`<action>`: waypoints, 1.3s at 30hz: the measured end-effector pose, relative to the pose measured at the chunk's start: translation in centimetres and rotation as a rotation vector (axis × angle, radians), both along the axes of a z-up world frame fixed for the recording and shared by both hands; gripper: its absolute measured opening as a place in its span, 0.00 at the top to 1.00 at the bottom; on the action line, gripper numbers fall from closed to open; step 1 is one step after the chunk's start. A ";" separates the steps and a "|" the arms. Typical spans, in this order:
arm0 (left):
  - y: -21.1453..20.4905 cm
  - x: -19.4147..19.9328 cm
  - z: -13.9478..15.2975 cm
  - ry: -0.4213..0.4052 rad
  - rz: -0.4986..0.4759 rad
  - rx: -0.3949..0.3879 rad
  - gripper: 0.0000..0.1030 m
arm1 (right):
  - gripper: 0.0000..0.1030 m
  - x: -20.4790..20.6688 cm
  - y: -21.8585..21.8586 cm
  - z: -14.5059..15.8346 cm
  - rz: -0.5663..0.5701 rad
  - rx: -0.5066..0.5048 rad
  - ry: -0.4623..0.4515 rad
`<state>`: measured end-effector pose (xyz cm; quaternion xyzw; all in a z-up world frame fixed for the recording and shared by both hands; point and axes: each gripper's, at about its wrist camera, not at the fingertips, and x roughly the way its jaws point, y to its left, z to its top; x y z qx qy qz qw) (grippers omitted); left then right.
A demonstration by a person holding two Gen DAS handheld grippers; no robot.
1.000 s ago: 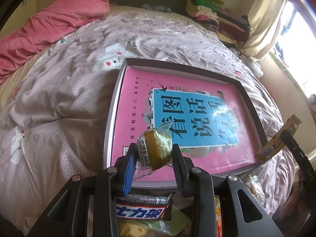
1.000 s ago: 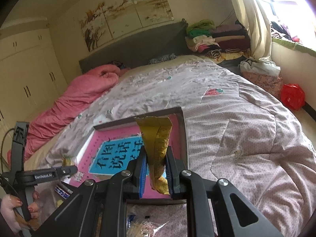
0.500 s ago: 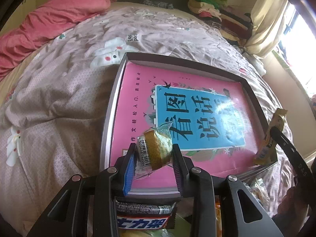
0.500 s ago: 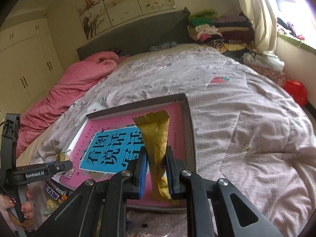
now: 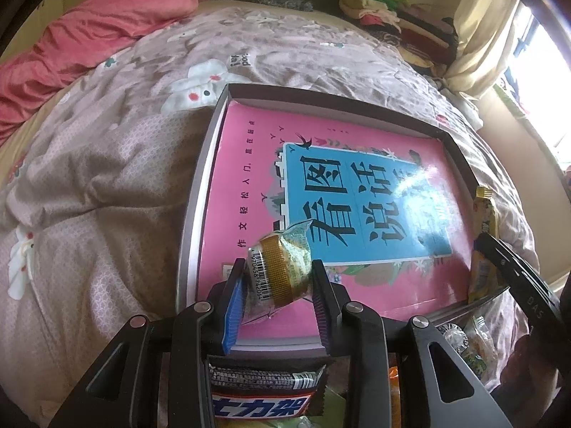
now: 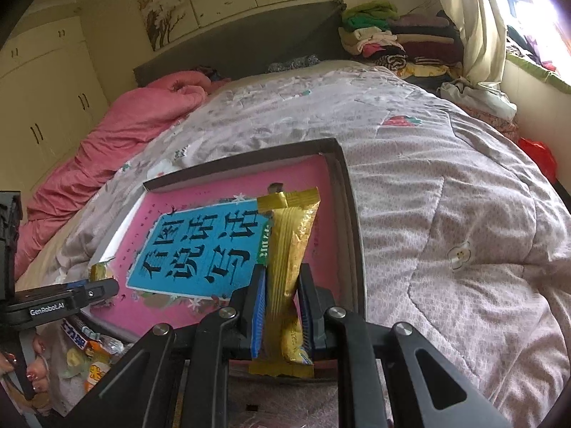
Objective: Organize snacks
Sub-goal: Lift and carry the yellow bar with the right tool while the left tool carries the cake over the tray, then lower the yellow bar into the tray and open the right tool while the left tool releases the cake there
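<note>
A shallow dark-rimmed box (image 5: 321,98) (image 6: 351,214) lies on the bed with a pink and blue book (image 5: 357,196) (image 6: 200,246) flat inside it. My left gripper (image 5: 278,274) is shut on a small round snack in a gold and green wrapper (image 5: 282,267), held over the box's near left part. My right gripper (image 6: 282,278) is shut on a long gold snack bar (image 6: 289,249), held upright over the box's near right corner. In the left wrist view the gold bar (image 5: 483,242) and the right gripper (image 5: 514,278) show at the box's right edge.
Loose snacks lie in front of the box, among them a black bar with blue lettering (image 5: 260,396) and clear packets (image 5: 471,342) (image 6: 92,356). A pink quilt (image 6: 117,135) lies far left, folded clothes (image 6: 392,42) at the headboard. A hand (image 6: 32,371) grips the left tool.
My right gripper has carried the gold bar forward and lower, over the box's corner. The left gripper with its snack has hardly moved.
</note>
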<state>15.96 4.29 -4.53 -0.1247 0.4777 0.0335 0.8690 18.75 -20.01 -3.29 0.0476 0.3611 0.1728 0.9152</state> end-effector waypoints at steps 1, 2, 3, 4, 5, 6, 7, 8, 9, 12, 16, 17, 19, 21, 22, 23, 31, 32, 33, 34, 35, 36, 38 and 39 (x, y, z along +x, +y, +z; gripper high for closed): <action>0.0 0.0 0.0 0.000 -0.001 0.001 0.65 | 0.83 0.0 0.0 -0.1 -0.001 -0.005 0.003; -0.1 0.0 0.0 0.001 -0.002 0.001 0.65 | 0.83 -0.1 0.0 -0.1 -0.005 -0.011 0.002; -0.1 0.0 0.0 0.002 -0.003 0.010 0.65 | 0.83 -0.1 0.0 -0.1 -0.009 -0.016 0.002; -0.2 0.0 0.0 0.002 -0.004 0.022 0.65 | 0.83 -0.2 0.0 -0.1 -0.012 -0.026 0.003; -0.3 0.0 0.0 0.001 -0.006 0.035 0.65 | 0.83 -0.3 0.0 -0.1 -0.017 -0.037 0.003; -0.4 0.0 0.0 0.001 -0.010 0.047 0.65 | 0.83 -0.3 0.0 -0.1 -0.017 -0.046 0.000; -0.5 0.0 0.0 0.002 -0.013 0.048 0.65 | 0.82 -0.4 0.1 0.0 -0.015 -0.049 -0.003; -0.5 0.0 0.0 0.003 -0.014 0.048 0.65 | 0.82 -0.5 0.1 0.0 -0.016 -0.054 -0.004; -0.5 -0.1 0.0 0.002 -0.014 0.049 0.65 | 0.82 -0.6 0.0 0.0 -0.015 -0.060 -0.003; -0.6 0.0 0.0 0.001 -0.018 0.061 0.65 | 0.82 -0.8 0.0 0.1 -0.013 -0.080 -0.008; -0.6 0.0 0.0 0.009 -0.020 0.062 0.65 | 0.82 -1.3 -0.1 0.4 -0.009 -0.093 -0.020; -0.6 0.0 0.0 0.006 -0.018 0.060 0.64 | 0.82 -1.5 -0.1 0.4 -0.009 -0.093 -0.020; -0.5 -0.1 0.0 0.004 -0.017 0.059 0.64 | 0.82 -1.7 -0.3 0.4 -0.009 -0.086 -0.016; -0.5 -0.1 -0.1 0.010 -0.014 0.059 0.64 | 0.81 -1.8 -0.4 0.4 -0.012 -0.085 -0.012; -0.4 -0.2 0.0 0.009 -0.014 0.057 0.64 | 0.81 -1.8 -0.4 0.3 -0.014 -0.083 -0.008; -0.4 -0.3 0.0 0.009 -0.013 0.058 0.64 | 0.81 -1.9 -0.5 0.3 -0.016 -0.078 -0.005; -0.8 -0.5 0.0 0.013 -0.024 0.069 0.64 | 0.77 -2.2 -0.7 0.5 -0.028 -0.089 -0.010; -0.8 -0.5 0.0 0.014 -0.027 0.068 0.64 | 0.75 -2.3 -0.8 0.5 -0.035 -0.088 -0.011; -0.9 -0.5 0.0 0.014 -0.031 0.069 0.63 | 0.74 -2.3 -0.9 0.5 -0.034 -0.084 -0.010; -0.9 -0.6 0.0 0.013 -0.030 0.073 0.62 | 0.73 -2.4 -1.0 0.4 -0.033 -0.080 -0.007; -0.9 -0.6 0.1 0.014 -0.029 0.073 0.62 | 0.73 -2.4 -1.1 0.4 -0.036 -0.079 -0.007; -0.9 -0.7 0.1 0.014 -0.030 0.070 0.61 | 0.73 -2.5 -1.2 0.4 -0.034 -0.076 -0.007; -1.0 -0.8 0.1 0.016 -0.030 0.070 0.57 | 0.71 -2.5 -1.2 0.4 -0.036 -0.076 -0.008; -1.0 -0.8 0.2 0.017 -0.031 0.072 0.56 | 0.71 -2.6 -1.3 0.5 -0.038 -0.073 -0.007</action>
